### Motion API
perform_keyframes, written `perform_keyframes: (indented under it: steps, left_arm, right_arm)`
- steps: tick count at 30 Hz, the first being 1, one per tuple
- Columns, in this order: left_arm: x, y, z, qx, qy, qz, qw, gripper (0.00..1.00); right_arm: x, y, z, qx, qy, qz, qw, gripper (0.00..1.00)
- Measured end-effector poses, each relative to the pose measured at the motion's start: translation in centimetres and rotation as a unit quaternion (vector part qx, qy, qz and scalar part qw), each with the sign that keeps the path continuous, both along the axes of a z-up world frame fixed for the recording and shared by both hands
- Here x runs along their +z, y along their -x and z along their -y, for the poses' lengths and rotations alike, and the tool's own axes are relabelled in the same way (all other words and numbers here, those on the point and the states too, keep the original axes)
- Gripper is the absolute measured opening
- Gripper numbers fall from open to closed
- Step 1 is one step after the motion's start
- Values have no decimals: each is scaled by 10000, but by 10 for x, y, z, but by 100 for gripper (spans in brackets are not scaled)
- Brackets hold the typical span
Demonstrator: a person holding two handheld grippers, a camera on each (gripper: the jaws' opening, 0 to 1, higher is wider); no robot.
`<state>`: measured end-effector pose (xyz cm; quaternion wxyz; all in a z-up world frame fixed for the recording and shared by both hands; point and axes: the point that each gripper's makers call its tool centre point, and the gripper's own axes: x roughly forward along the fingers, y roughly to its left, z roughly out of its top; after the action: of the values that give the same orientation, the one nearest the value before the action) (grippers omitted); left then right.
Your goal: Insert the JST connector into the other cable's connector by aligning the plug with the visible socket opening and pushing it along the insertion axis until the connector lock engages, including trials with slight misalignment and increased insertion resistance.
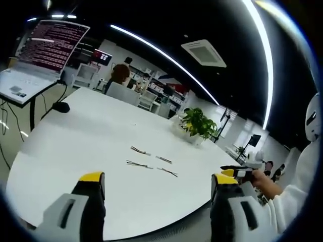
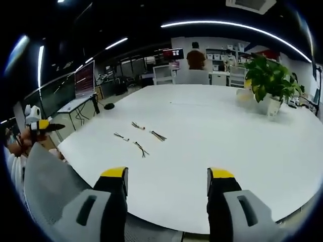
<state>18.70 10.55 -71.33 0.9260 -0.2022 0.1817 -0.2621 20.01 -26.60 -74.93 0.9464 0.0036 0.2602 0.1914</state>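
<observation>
Both my grippers, left gripper (image 1: 156, 184) and right gripper (image 2: 166, 179), gape wide, empty. Four cables (image 1: 150, 160) lie near table's (image 1: 75, 151) near edge. Light, limp wires; I'd pinch connector housings.

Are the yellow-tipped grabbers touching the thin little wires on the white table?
Apart. In the right gripper view, bare white table separates the right gripper from the thin wire cables.

Both grippers (image 1: 157, 189) (image 2: 166, 184) had chunky grey jaws with black inner faces and yellow tips, each with a dark slot. The person's sleeve (image 1: 295, 196) beside the right one was white.
</observation>
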Motion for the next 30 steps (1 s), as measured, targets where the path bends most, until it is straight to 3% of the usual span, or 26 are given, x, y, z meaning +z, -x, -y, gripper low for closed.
perform_keyframes:
  steps: [15, 30]
  left_arm:
    - [-4, 3, 1, -43, -61, -53, 10000, 85]
    - [-4, -6, 0, -37, -50, -45, 10000, 84]
  right_arm:
    - [-8, 2, 4, -4, 22, -121, 9999, 61]
    - [-9, -3, 9, -23, 66, -156, 9999, 61]
